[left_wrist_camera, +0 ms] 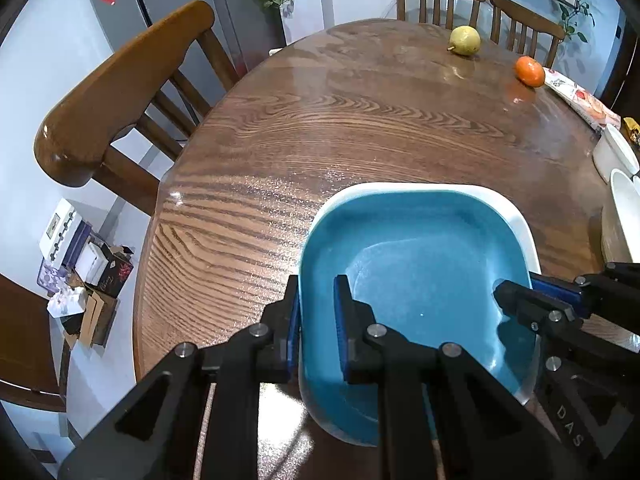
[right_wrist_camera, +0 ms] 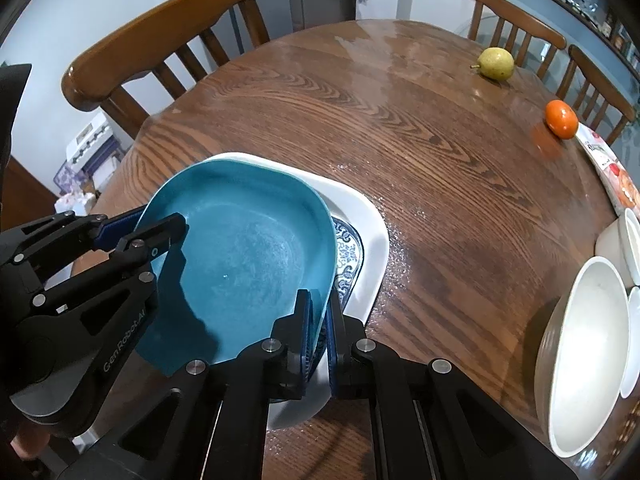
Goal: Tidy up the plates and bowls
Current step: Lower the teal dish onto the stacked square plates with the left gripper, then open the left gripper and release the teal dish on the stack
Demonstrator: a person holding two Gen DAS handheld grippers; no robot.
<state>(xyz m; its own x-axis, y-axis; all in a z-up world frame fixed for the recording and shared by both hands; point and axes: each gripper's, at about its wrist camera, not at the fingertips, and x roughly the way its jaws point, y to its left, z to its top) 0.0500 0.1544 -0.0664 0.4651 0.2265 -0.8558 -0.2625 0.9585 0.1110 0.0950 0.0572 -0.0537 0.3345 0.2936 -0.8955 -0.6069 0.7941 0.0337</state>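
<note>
In the left wrist view, the left gripper [left_wrist_camera: 318, 320] fills the bottom centre, its two blue-padded fingers pinching the left rim of a blue plate [left_wrist_camera: 420, 264], one finger outside the rim and one inside. The blue plate lies in the lower centre of the frame, and a white rim peeks out along its upper and right edges. At the lower right, the right gripper [left_wrist_camera: 536, 292] grips the plate's right rim. The table [left_wrist_camera: 320, 120] spreads across the middle, with a pear [left_wrist_camera: 465, 40] and an orange [left_wrist_camera: 529, 71] in the upper right, a packet [left_wrist_camera: 580, 100] just beside the orange, and white bowls [left_wrist_camera: 618, 184] at the right edge. A chair [left_wrist_camera: 120, 80] stands at the upper left, and two more stand behind the table's far edge. In the right wrist view, the right gripper [right_wrist_camera: 318, 336] sits at the bottom centre, fingers pressed together on the blue plate's [right_wrist_camera: 248, 256] right rim. The plate is tilted, its right edge raised above a white plate [right_wrist_camera: 372, 240] with a blue pattern that lies flat on the table [right_wrist_camera: 440, 160] beneath it. The left gripper [right_wrist_camera: 148, 228] comes in from the left edge and clamps the blue plate's left rim. White bowls [right_wrist_camera: 588, 360] stand at the lower right, the pear [right_wrist_camera: 496, 63] and orange [right_wrist_camera: 561, 118] at the upper right, and the packet [right_wrist_camera: 608, 168] just right of the orange.
</note>
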